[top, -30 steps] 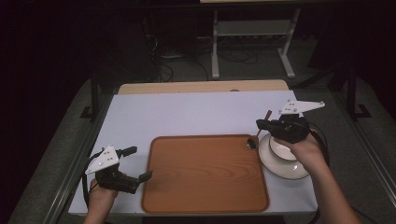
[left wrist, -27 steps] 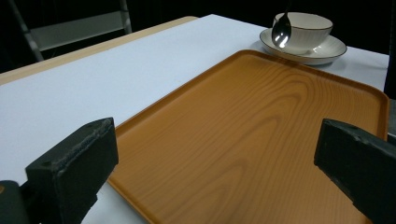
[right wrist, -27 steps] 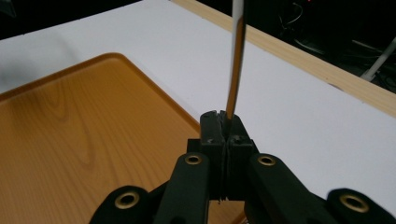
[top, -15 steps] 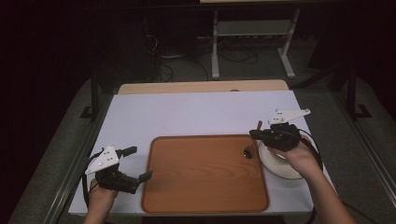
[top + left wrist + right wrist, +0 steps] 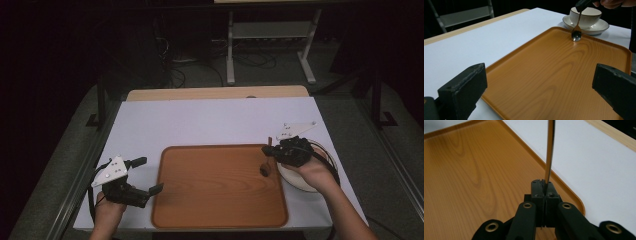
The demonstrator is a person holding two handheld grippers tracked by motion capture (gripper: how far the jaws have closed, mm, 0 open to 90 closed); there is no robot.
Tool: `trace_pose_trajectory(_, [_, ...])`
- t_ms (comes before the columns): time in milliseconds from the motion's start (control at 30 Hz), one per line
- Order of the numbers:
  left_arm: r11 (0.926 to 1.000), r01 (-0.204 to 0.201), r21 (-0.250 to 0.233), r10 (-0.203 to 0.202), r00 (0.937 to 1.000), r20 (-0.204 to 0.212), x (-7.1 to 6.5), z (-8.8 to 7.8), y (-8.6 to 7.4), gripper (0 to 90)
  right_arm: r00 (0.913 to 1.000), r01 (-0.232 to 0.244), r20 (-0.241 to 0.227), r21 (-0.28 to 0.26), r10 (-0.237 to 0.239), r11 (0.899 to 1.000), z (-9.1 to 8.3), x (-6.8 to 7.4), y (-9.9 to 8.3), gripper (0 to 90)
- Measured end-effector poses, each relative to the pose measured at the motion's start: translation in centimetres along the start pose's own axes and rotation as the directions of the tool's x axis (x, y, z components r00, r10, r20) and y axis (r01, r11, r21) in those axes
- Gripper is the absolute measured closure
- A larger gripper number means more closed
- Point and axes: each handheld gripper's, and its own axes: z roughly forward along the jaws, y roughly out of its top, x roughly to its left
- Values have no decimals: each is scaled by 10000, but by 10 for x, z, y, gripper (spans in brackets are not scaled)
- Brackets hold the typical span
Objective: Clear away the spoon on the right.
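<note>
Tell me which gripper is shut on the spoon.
The right gripper, near the cup and saucer: its jaws pinch the spoon handle, bowl over the tray. The left gripper stands open, empty.

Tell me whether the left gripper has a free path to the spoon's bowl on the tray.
Probably yes: the left gripper is open at the tray's left edge, with bare wood up to the spoon, which the right gripper holds.

The metal spoon (image 5: 576, 34) hung bowl-down, handle clamped from above, its tip at the wooden tray's (image 5: 554, 75) far edge, near the cup (image 5: 585, 15).
</note>
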Motion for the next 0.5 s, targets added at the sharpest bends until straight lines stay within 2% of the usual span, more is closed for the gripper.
trace_pose_trajectory(300, [10000,12,6,-12,10000,23,0,1,0,0,10000,-17,34,-37,17,10000,6,1,4,879])
trace_pose_trajectory(500, [10000,40,0,-40,10000,24,1,1,0,0,9999,168,-1,-61,-168,9998,15,5,9,877])
